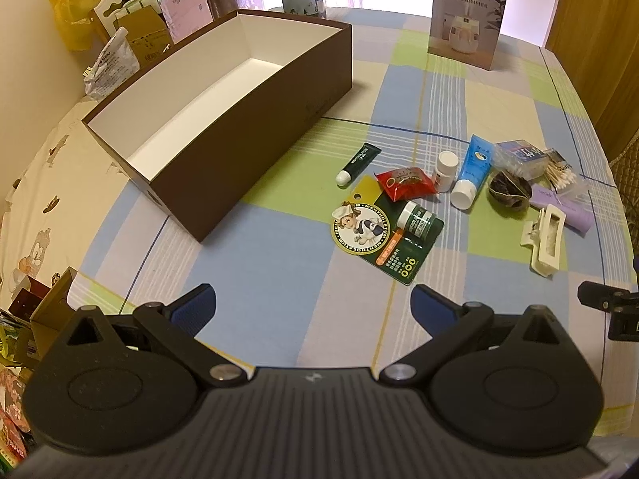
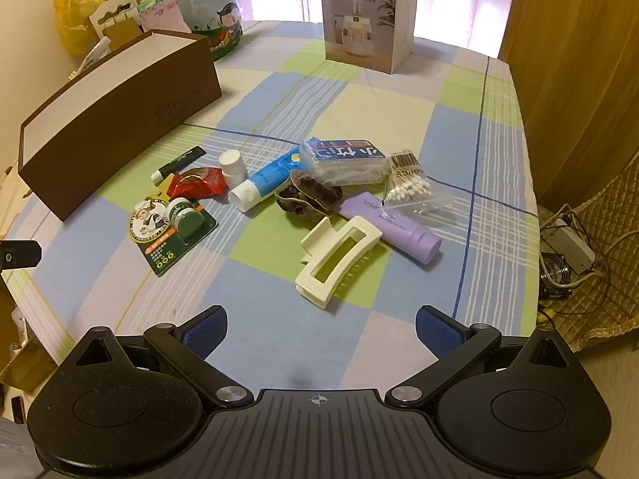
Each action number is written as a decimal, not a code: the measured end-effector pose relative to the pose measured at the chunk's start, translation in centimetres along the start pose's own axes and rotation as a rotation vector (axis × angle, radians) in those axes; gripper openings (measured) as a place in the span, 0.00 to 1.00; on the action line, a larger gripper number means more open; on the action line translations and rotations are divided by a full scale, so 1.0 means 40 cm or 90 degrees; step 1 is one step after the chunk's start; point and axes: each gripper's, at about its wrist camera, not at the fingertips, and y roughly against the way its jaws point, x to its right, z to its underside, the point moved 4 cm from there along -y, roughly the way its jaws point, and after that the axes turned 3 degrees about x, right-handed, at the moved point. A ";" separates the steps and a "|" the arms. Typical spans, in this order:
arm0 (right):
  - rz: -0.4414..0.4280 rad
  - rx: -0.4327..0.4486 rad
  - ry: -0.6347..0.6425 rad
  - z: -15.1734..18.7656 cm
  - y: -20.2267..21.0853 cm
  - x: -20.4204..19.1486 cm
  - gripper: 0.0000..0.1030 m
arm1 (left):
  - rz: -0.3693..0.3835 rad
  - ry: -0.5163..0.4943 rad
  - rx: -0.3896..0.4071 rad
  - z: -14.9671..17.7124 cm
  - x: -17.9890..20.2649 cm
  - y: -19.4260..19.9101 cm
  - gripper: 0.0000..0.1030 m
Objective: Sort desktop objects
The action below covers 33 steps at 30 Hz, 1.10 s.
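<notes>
Two grippers: left gripper (image 1: 313, 299) and right gripper (image 2: 321, 321) both spread wide, holding nothing, above the near table (image 2: 279, 339) edge.
Nearest item: cream hair clip (image 2: 337, 257).
Cluster beyond: purple tube (image 2: 393, 225), balm card (image 2: 171, 231), blue tube (image 2: 265, 179), cotton swabs (image 2: 411, 189).
Farther left: brown box (image 1: 223, 119), open, empty.
Far end: humidifier box (image 2: 367, 16).

Left tongs (image 1: 313, 303) spread wide, empty, right tongs (image 2: 321, 325) likewise
</notes>
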 end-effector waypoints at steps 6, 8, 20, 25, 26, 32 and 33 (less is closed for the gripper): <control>0.002 -0.001 -0.001 -0.002 -0.003 0.002 1.00 | 0.002 -0.001 0.000 -0.001 0.003 -0.004 0.99; 0.004 0.000 -0.001 -0.005 -0.003 0.003 1.00 | 0.002 0.000 -0.001 0.000 0.003 -0.005 0.99; 0.006 0.000 0.000 -0.013 -0.010 0.005 1.00 | 0.004 -0.003 -0.006 -0.007 0.007 -0.016 0.99; 0.006 -0.002 -0.003 -0.018 -0.017 0.009 1.00 | 0.004 -0.010 -0.009 -0.012 0.012 -0.024 0.99; 0.006 -0.003 -0.003 -0.019 -0.018 0.009 1.00 | 0.004 -0.011 -0.009 -0.013 0.013 -0.026 0.99; 0.007 -0.004 -0.007 -0.022 -0.024 0.014 1.00 | 0.006 -0.019 -0.010 -0.019 0.020 -0.036 0.99; 0.007 -0.004 -0.008 -0.022 -0.025 0.015 1.00 | 0.008 -0.021 -0.010 -0.019 0.021 -0.038 0.99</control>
